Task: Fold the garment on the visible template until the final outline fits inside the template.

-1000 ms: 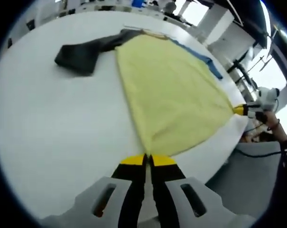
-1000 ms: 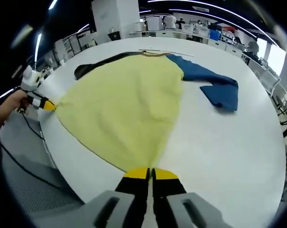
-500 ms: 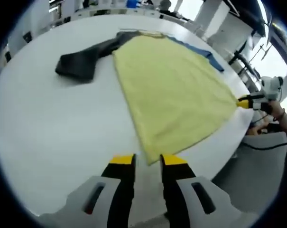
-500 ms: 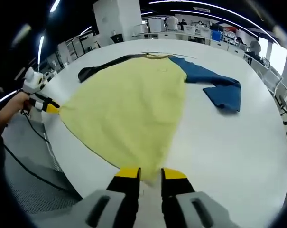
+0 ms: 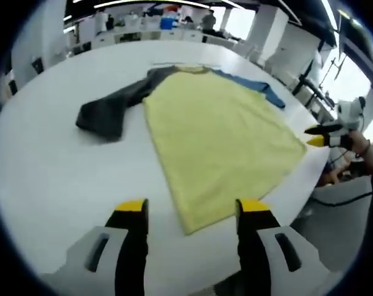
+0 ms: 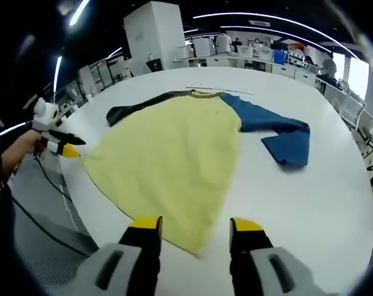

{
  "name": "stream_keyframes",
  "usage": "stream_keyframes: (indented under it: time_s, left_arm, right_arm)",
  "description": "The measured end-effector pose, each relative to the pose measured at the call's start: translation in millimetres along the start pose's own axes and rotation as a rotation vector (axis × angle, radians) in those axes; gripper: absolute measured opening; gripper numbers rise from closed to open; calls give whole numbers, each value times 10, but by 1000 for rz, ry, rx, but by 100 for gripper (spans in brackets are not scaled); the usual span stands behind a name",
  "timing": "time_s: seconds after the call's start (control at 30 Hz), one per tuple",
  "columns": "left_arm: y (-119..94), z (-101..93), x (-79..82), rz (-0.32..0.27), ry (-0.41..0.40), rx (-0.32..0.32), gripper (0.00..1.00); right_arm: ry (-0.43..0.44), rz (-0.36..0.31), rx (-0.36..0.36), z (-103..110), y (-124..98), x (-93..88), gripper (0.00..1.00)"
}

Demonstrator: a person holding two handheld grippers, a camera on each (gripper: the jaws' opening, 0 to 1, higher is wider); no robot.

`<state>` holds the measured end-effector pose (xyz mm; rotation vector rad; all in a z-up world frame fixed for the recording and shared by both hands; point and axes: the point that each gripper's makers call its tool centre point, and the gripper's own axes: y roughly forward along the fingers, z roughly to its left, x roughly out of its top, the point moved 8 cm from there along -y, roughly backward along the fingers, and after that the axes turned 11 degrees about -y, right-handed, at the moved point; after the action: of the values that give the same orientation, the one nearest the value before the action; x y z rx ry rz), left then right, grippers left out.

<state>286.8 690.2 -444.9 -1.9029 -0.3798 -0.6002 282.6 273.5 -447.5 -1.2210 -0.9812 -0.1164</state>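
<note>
The white table is the largest thing before you; its bare top surrounds the garment on every side, and in the right gripper view its near edge drops to a grey floor. Behind it stands a workshop with desks, pillars and ceiling lights.

The garment lies flat on the table, spread open: a yellow body, widest at the hem nearest you and narrowing toward the far collar. In the right gripper view the same yellow body fills the middle of the table. Its dark grey sleeve stretches away on one side and its blue sleeve on the other, each resting on the tabletop. I cannot tell where a template outline lies.

Your left gripper is released, its yellow-tipped jaws standing wide apart on either side of one hem corner, touching no cloth. In the right gripper view you see it again just off the table edge, beside the opposite hem corner.

Your right gripper is likewise released, jaws spread either side of the other hem corner. In the left gripper view it appears near the table edge, held in your hand.
</note>
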Motion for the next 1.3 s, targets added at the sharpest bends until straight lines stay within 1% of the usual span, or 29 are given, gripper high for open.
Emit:
stream_keyframes:
  time_s: [0.07, 0.1, 0.17, 0.23, 0.3, 0.33, 0.4, 0.43, 0.47, 0.5, 0.57, 0.6, 0.67, 0.7, 0.73, 0.8, 0.87, 0.9, 0.93, 0.97, 1.03, 1.07, 1.1, 1.13, 1.2, 1.27, 1.3]
  left_arm:
    - [-7, -12, 6, -22, -17, -11, 65]
    - [-14, -11, 9, -28, -17, -15, 67]
    - [-15, -7, 8, -43, -25, -22, 74]
    - [-33, -28, 11, -51, -30, -23, 80]
    - [-47, -48, 32, -72, -44, -25, 86]
    - [-58, -71, 56, -95, -36, -31, 89]
    - [-83, -98, 58, -106, -31, -36, 92]
    - [-109, -129, 63, -113, -26, -38, 94]
    - [-128, -154, 66, -116, -22, -39, 95]
    - [-134, -172, 80, -125, -6, -44, 96]
    - [-144, -185, 99, -132, 0, -48, 99]
    - [-160, -233, 118, -149, 8, -57, 99]
    - [-182, -269, 164, -195, 10, -78, 99]
    - [-199, -284, 178, -212, 18, -81, 99]
    - [-209, -297, 174, -206, 20, -79, 99]
    - [-219, -307, 192, -220, 44, -72, 99]
    - [-231, -313, 201, -223, 53, -67, 99]
    - [-233, -314, 204, -225, 61, -68, 99]
    - [-235, -346, 205, -226, 62, -69, 99]
    - [-239, -358, 207, -225, 66, -69, 99]
    - [-246, -368, 199, -211, 71, -60, 99]
    - [-247, -367, 195, -208, 82, -54, 99]
    - [-246, -375, 190, -204, 91, -45, 99]
    - [-241, -400, 185, -203, 99, -45, 99]
    - [-242, -384, 179, -196, 91, -41, 99]
    - [-234, -363, 171, -197, 70, -34, 99]
    - [-235, -356, 165, -195, 67, -29, 99]
  right_arm:
    - [-27, -10, -10, 22, -44, 58, 47]
    - [-39, -14, -20, -54, -40, 85, 49]
    - [-49, -18, -25, -57, -42, 104, 52]
    - [-64, -17, -29, -139, -13, 122, 54]
    - [-78, -18, -57, -184, -36, 156, 54]
    - [-90, -16, -70, -227, -36, 176, 55]
    - [-110, -16, -87, -307, -25, 207, 57]
    - [-114, -17, -94, -402, -25, 247, 58]
    - [-119, -21, -96, -439, -24, 268, 59]
    - [-117, -21, -96, -517, -4, 282, 59]
    - [-102, -19, -87, -588, 7, 316, 60]
    - [-107, -19, -90, -607, 12, 332, 61]
    - [-145, -6, -103, -668, 27, 372, 63]
    - [-163, 2, -108, -645, -1, 386, 64]
    - [-169, 3, -111, -661, 2, 400, 65]
    - [-175, 1, -111, -705, 13, 434, 65]
    - [-176, -2, -115, -801, 45, 464, 65]
    - [-185, -19, -117, -830, 57, 488, 65]
    - [-188, -32, -128, -908, 91, 510, 65]
    - [-186, -23, -124, -997, 136, 522, 66]
    - [-186, -33, -124, -1056, 158, 547, 67]
    - [-180, -26, -121, -1075, 170, 557, 67]
    - [-184, -20, -123, -1180, 227, 575, 67]
    - [-214, 14, -135, -1227, 241, 563, 67]
    - [-253, 57, -142, -1277, 276, 549, 67]
    - [-251, 63, -143, -1309, 318, 579, 67]
    - [-254, 66, -146, -1368, 377, 560, 66]
